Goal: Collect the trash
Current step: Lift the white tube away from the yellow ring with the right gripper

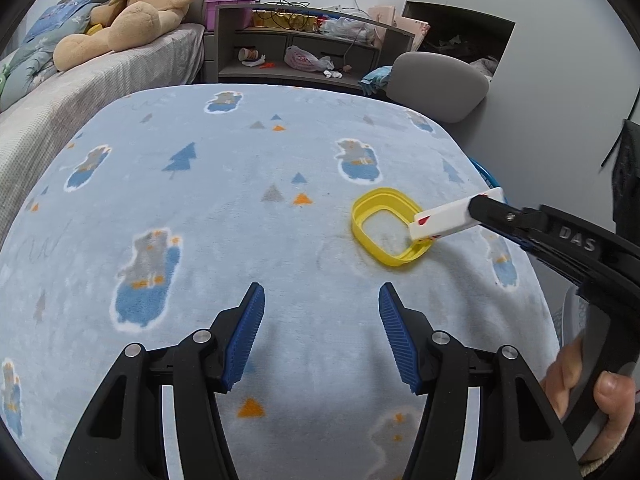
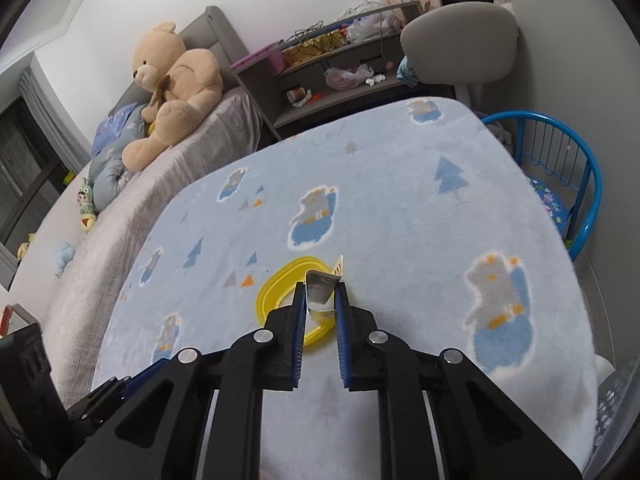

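The right gripper (image 2: 321, 294) is squeezed tight on a small white wrapper (image 1: 456, 216). The wrapper sticks straight out from the tips, long way along the fingers, and hangs just over the near rim of the yellow ring (image 1: 386, 232). The ring lies flat on the blue blanket (image 1: 240, 208), close to the table's right edge. It may be a lid frame, but that is hard to tell. The left gripper (image 1: 322, 332) is open, holds nothing, and sits near the front edge. The ring is ahead of it and to its right. The right gripper is much nearer the ring, but it is full.
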`<state>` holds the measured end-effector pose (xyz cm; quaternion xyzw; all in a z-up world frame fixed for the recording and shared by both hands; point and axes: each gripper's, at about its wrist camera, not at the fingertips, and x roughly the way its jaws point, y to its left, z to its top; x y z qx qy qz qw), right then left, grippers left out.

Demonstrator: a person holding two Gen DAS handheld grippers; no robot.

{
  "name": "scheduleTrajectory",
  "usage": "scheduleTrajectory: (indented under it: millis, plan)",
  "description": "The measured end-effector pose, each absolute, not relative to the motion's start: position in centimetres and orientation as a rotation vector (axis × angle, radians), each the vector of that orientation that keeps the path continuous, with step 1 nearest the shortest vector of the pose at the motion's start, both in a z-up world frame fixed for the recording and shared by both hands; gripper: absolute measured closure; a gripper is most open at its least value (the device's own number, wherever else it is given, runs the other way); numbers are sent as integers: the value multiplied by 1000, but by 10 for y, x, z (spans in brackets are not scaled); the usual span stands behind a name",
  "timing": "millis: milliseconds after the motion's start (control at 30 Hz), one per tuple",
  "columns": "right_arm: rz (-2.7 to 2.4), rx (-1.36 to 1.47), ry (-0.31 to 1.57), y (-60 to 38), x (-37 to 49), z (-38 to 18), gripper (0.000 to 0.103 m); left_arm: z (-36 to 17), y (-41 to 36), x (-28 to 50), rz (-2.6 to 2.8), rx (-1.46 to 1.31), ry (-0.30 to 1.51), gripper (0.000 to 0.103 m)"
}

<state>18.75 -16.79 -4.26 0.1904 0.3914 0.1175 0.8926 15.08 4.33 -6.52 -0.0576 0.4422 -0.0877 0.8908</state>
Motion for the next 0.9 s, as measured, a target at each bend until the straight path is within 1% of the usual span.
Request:
scheduleTrajectory:
  millis: [333, 633, 900]
  plan:
    - [211, 416, 765, -205, 150, -28, 89, -66, 7, 164, -238, -116, 952, 46]
    - [177, 453, 754, -236, 133, -33, 89, -75, -35, 184, -272, -90, 995, 46]
    - [189, 489, 744, -250, 126, -37, 89, -86, -55, 203, -250, -70, 1027, 46]
